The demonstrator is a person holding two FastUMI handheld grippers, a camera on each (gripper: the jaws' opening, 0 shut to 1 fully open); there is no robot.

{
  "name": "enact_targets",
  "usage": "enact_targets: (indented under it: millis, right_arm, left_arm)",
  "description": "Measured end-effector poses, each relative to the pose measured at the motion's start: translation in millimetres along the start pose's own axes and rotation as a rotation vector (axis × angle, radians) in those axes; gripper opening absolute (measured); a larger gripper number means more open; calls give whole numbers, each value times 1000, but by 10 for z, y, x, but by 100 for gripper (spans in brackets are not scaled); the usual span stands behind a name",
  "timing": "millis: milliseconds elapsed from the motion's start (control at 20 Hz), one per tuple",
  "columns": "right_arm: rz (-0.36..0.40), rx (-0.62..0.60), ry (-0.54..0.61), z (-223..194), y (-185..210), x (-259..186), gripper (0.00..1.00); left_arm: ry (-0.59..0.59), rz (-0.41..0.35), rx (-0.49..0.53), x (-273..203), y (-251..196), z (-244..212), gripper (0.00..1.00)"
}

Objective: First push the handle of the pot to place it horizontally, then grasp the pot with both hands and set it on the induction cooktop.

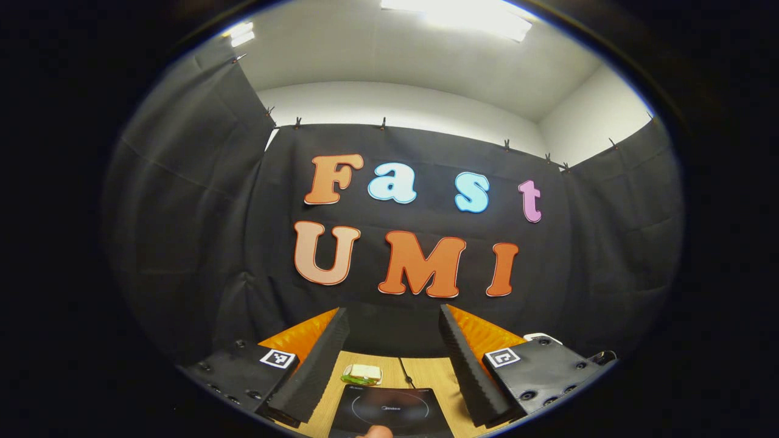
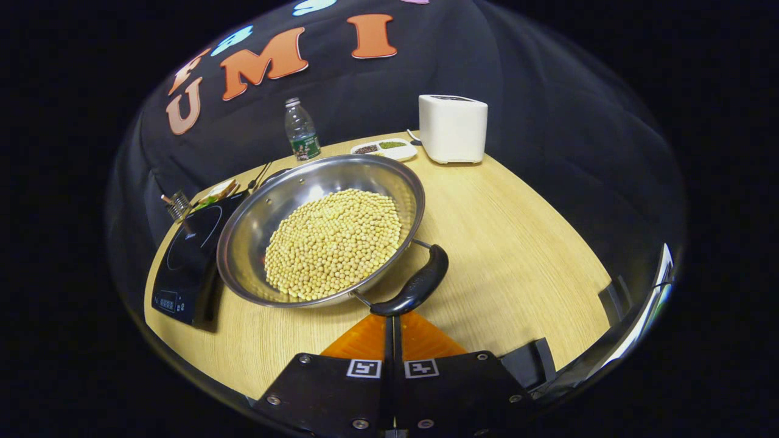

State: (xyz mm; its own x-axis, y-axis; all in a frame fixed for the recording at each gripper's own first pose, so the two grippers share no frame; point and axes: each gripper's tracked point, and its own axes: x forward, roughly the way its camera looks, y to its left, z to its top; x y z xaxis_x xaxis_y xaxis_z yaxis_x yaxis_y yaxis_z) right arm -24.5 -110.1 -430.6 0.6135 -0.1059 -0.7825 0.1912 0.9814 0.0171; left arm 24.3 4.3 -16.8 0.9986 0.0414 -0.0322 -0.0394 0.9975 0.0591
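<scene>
touching the pot handle [image 2: 414, 285], right tongs [image 2: 392, 317] closed together; left tongs [image 1: 394, 340] apart above cooktop [image 1: 389, 410].

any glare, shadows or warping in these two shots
Left gripper view: the ceiling light blows out to white, and the fisheye bends the booth walls inward. Right gripper view: even light, the pot shows soft sheen on its inner wall, the handle casts a shadow on the table, whose edge curves strongly; the toaster stays sharp.
</scene>
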Motion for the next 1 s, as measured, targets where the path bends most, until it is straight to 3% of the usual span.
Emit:
enact_targets:
  millis: [350,1000]
  right_arm:
    - [-29,107,-2,261,-232,276,0]
    - [-77,167,-1,759,-426,877,0]
  left_arm:
    - [13,-21,-2,5,-62,-40,96]
    - [61,35,-5,281,143,-311,98]
